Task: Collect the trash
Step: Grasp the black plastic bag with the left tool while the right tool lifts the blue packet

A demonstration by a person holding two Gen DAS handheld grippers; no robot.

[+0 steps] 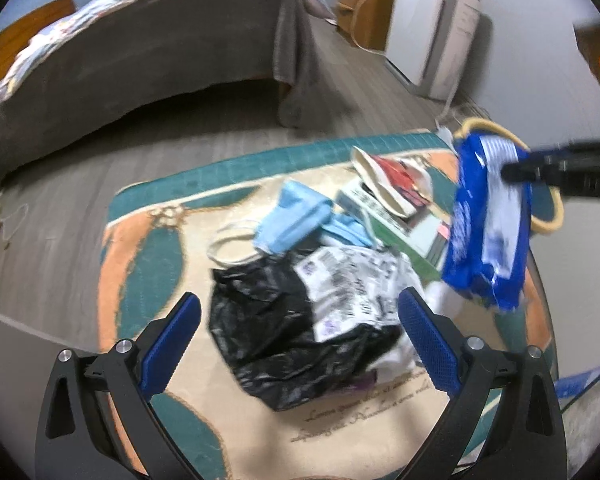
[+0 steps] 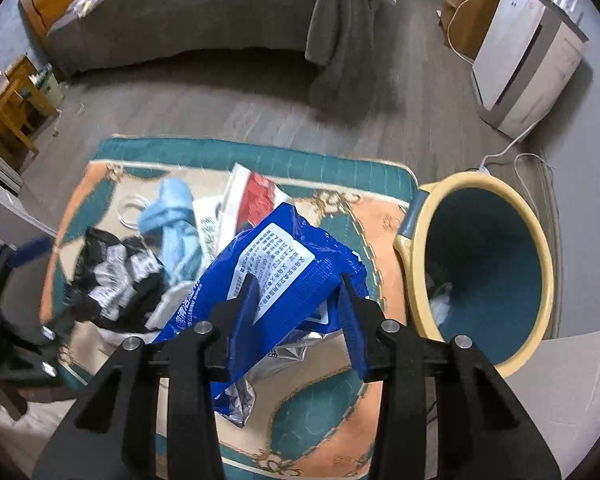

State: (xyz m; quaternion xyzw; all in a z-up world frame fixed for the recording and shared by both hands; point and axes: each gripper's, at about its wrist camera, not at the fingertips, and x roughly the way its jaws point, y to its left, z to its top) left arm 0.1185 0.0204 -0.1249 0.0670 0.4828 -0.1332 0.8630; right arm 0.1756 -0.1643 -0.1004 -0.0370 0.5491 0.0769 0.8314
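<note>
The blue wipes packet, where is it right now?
The blue wipes packet is up off the rug, pinched in the right claw, just left of the yellow bin and above the trash pile.

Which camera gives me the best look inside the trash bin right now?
The right wrist view. It looks straight into the trash bin, showing the cream rim, teal interior and some scraps at the bottom. In the left wrist view, the blue wipes packet held by the right hand-held gripper hides the bin apart from slivers of rim.
</note>
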